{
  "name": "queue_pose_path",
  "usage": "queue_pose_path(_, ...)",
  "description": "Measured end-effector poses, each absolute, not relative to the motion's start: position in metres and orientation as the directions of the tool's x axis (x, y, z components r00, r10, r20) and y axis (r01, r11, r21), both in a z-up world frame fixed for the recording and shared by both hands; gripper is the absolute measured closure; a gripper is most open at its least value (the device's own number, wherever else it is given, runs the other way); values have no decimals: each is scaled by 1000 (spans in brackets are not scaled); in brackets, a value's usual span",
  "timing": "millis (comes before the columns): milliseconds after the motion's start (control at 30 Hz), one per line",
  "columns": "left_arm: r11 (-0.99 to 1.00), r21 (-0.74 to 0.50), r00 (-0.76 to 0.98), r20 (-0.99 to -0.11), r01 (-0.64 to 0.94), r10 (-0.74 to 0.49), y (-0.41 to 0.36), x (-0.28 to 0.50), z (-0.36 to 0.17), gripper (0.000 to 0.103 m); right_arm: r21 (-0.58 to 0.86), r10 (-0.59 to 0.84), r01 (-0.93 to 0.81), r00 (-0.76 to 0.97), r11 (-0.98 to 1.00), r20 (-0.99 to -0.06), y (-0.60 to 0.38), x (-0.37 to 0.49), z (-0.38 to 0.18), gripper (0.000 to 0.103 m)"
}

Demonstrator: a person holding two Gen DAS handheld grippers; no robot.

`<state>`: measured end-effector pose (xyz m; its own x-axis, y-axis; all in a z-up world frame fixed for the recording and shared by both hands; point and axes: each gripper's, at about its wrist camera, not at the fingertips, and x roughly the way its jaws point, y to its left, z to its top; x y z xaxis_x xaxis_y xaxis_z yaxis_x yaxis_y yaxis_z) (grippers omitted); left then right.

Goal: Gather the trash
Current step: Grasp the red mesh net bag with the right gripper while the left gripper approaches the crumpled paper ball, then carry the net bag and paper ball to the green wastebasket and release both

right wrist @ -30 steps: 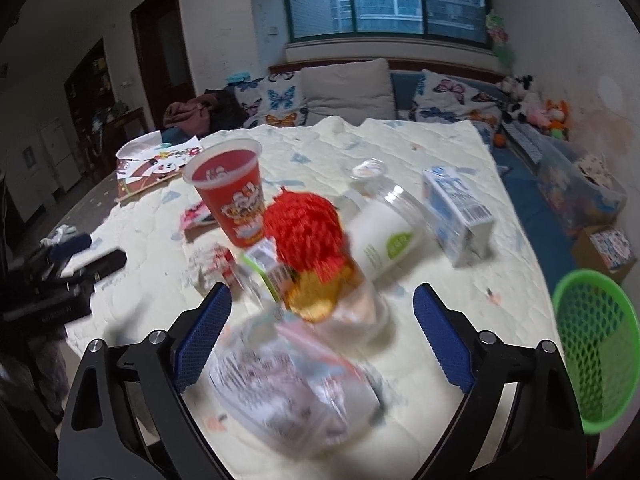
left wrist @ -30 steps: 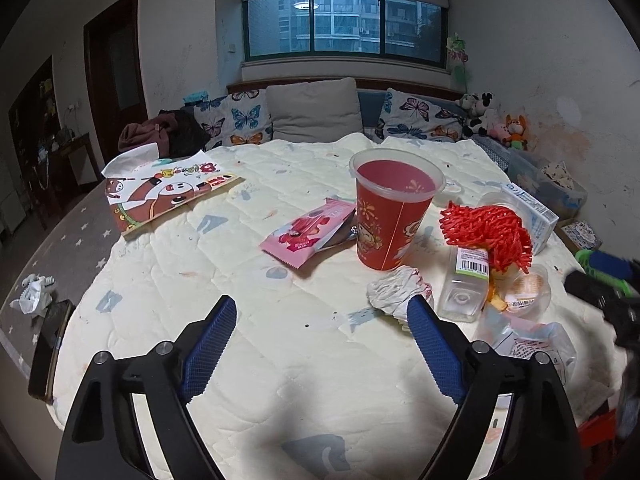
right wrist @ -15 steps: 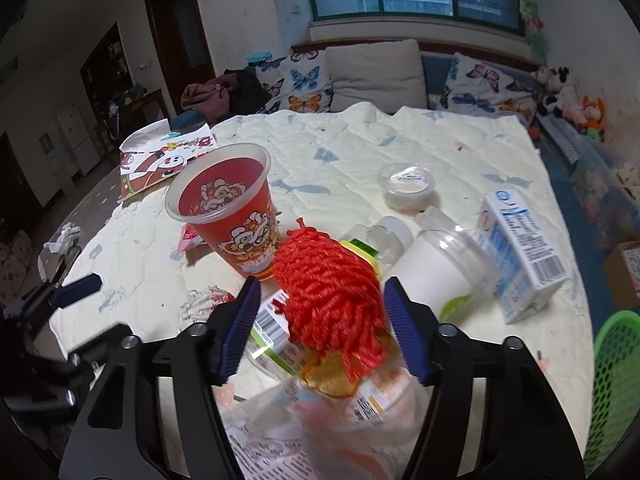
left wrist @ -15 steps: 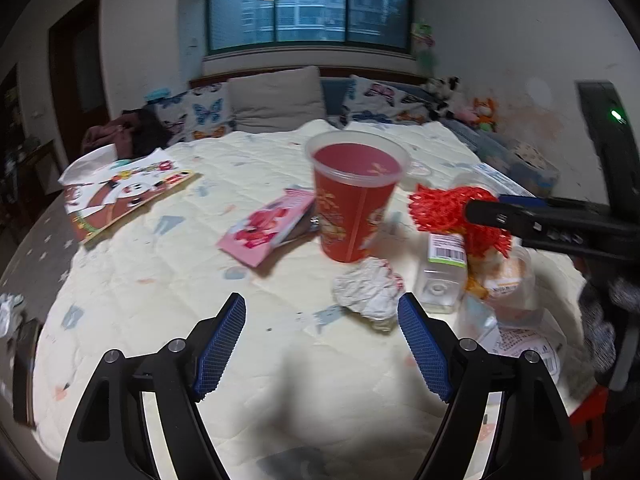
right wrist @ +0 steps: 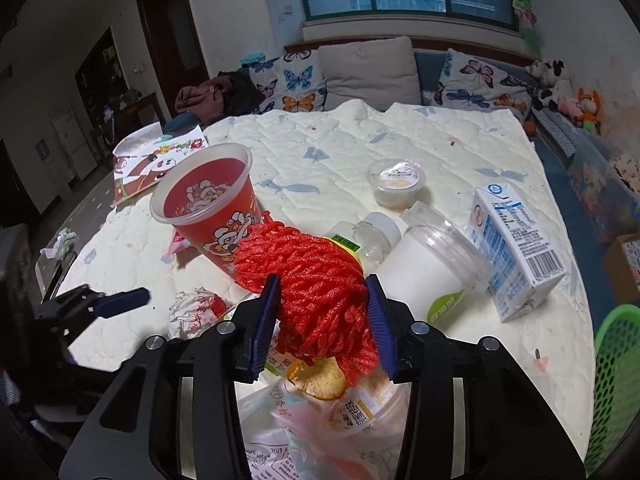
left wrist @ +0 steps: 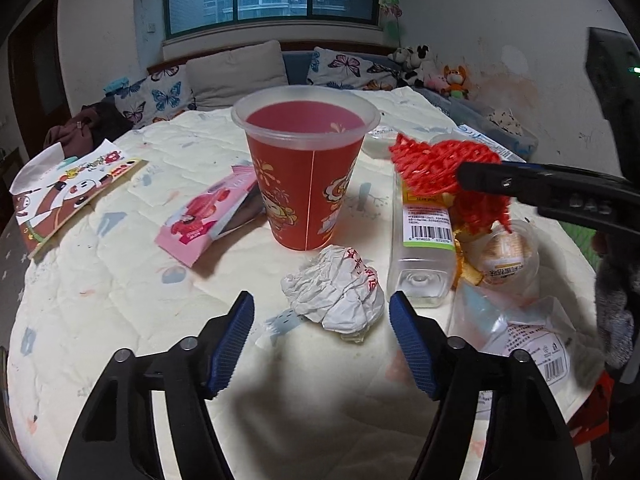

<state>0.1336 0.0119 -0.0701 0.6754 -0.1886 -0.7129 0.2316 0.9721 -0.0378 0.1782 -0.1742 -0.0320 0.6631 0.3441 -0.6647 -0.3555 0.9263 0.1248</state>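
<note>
Paper ball (left wrist: 334,290) nearer; quilted bed (left wrist: 120,280).

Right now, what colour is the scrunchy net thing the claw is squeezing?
Bright red. The foam net shows best in the right wrist view, pinched in the right claw.

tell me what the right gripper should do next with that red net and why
Probably lift it straight up. The right gripper, whose jaws have just been closing, now presses both pads on the red foam net, which lies atop other trash. The green basket stands off to the right, apparently the place to drop it.
</note>
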Motion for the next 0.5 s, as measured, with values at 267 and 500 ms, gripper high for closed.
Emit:
queue_pose_path(267, 958, -90, 641, -726, 271, -249, 11, 144, -78, 43, 156, 359, -340, 689, 927, -630, -191, 161, -19, 60)
queue_pose_path(500, 954, -98, 632, -730, 283, -262, 9, 149, -84, 52, 172, 344, -304, 721, 937, -602, -212, 140, -8, 60)
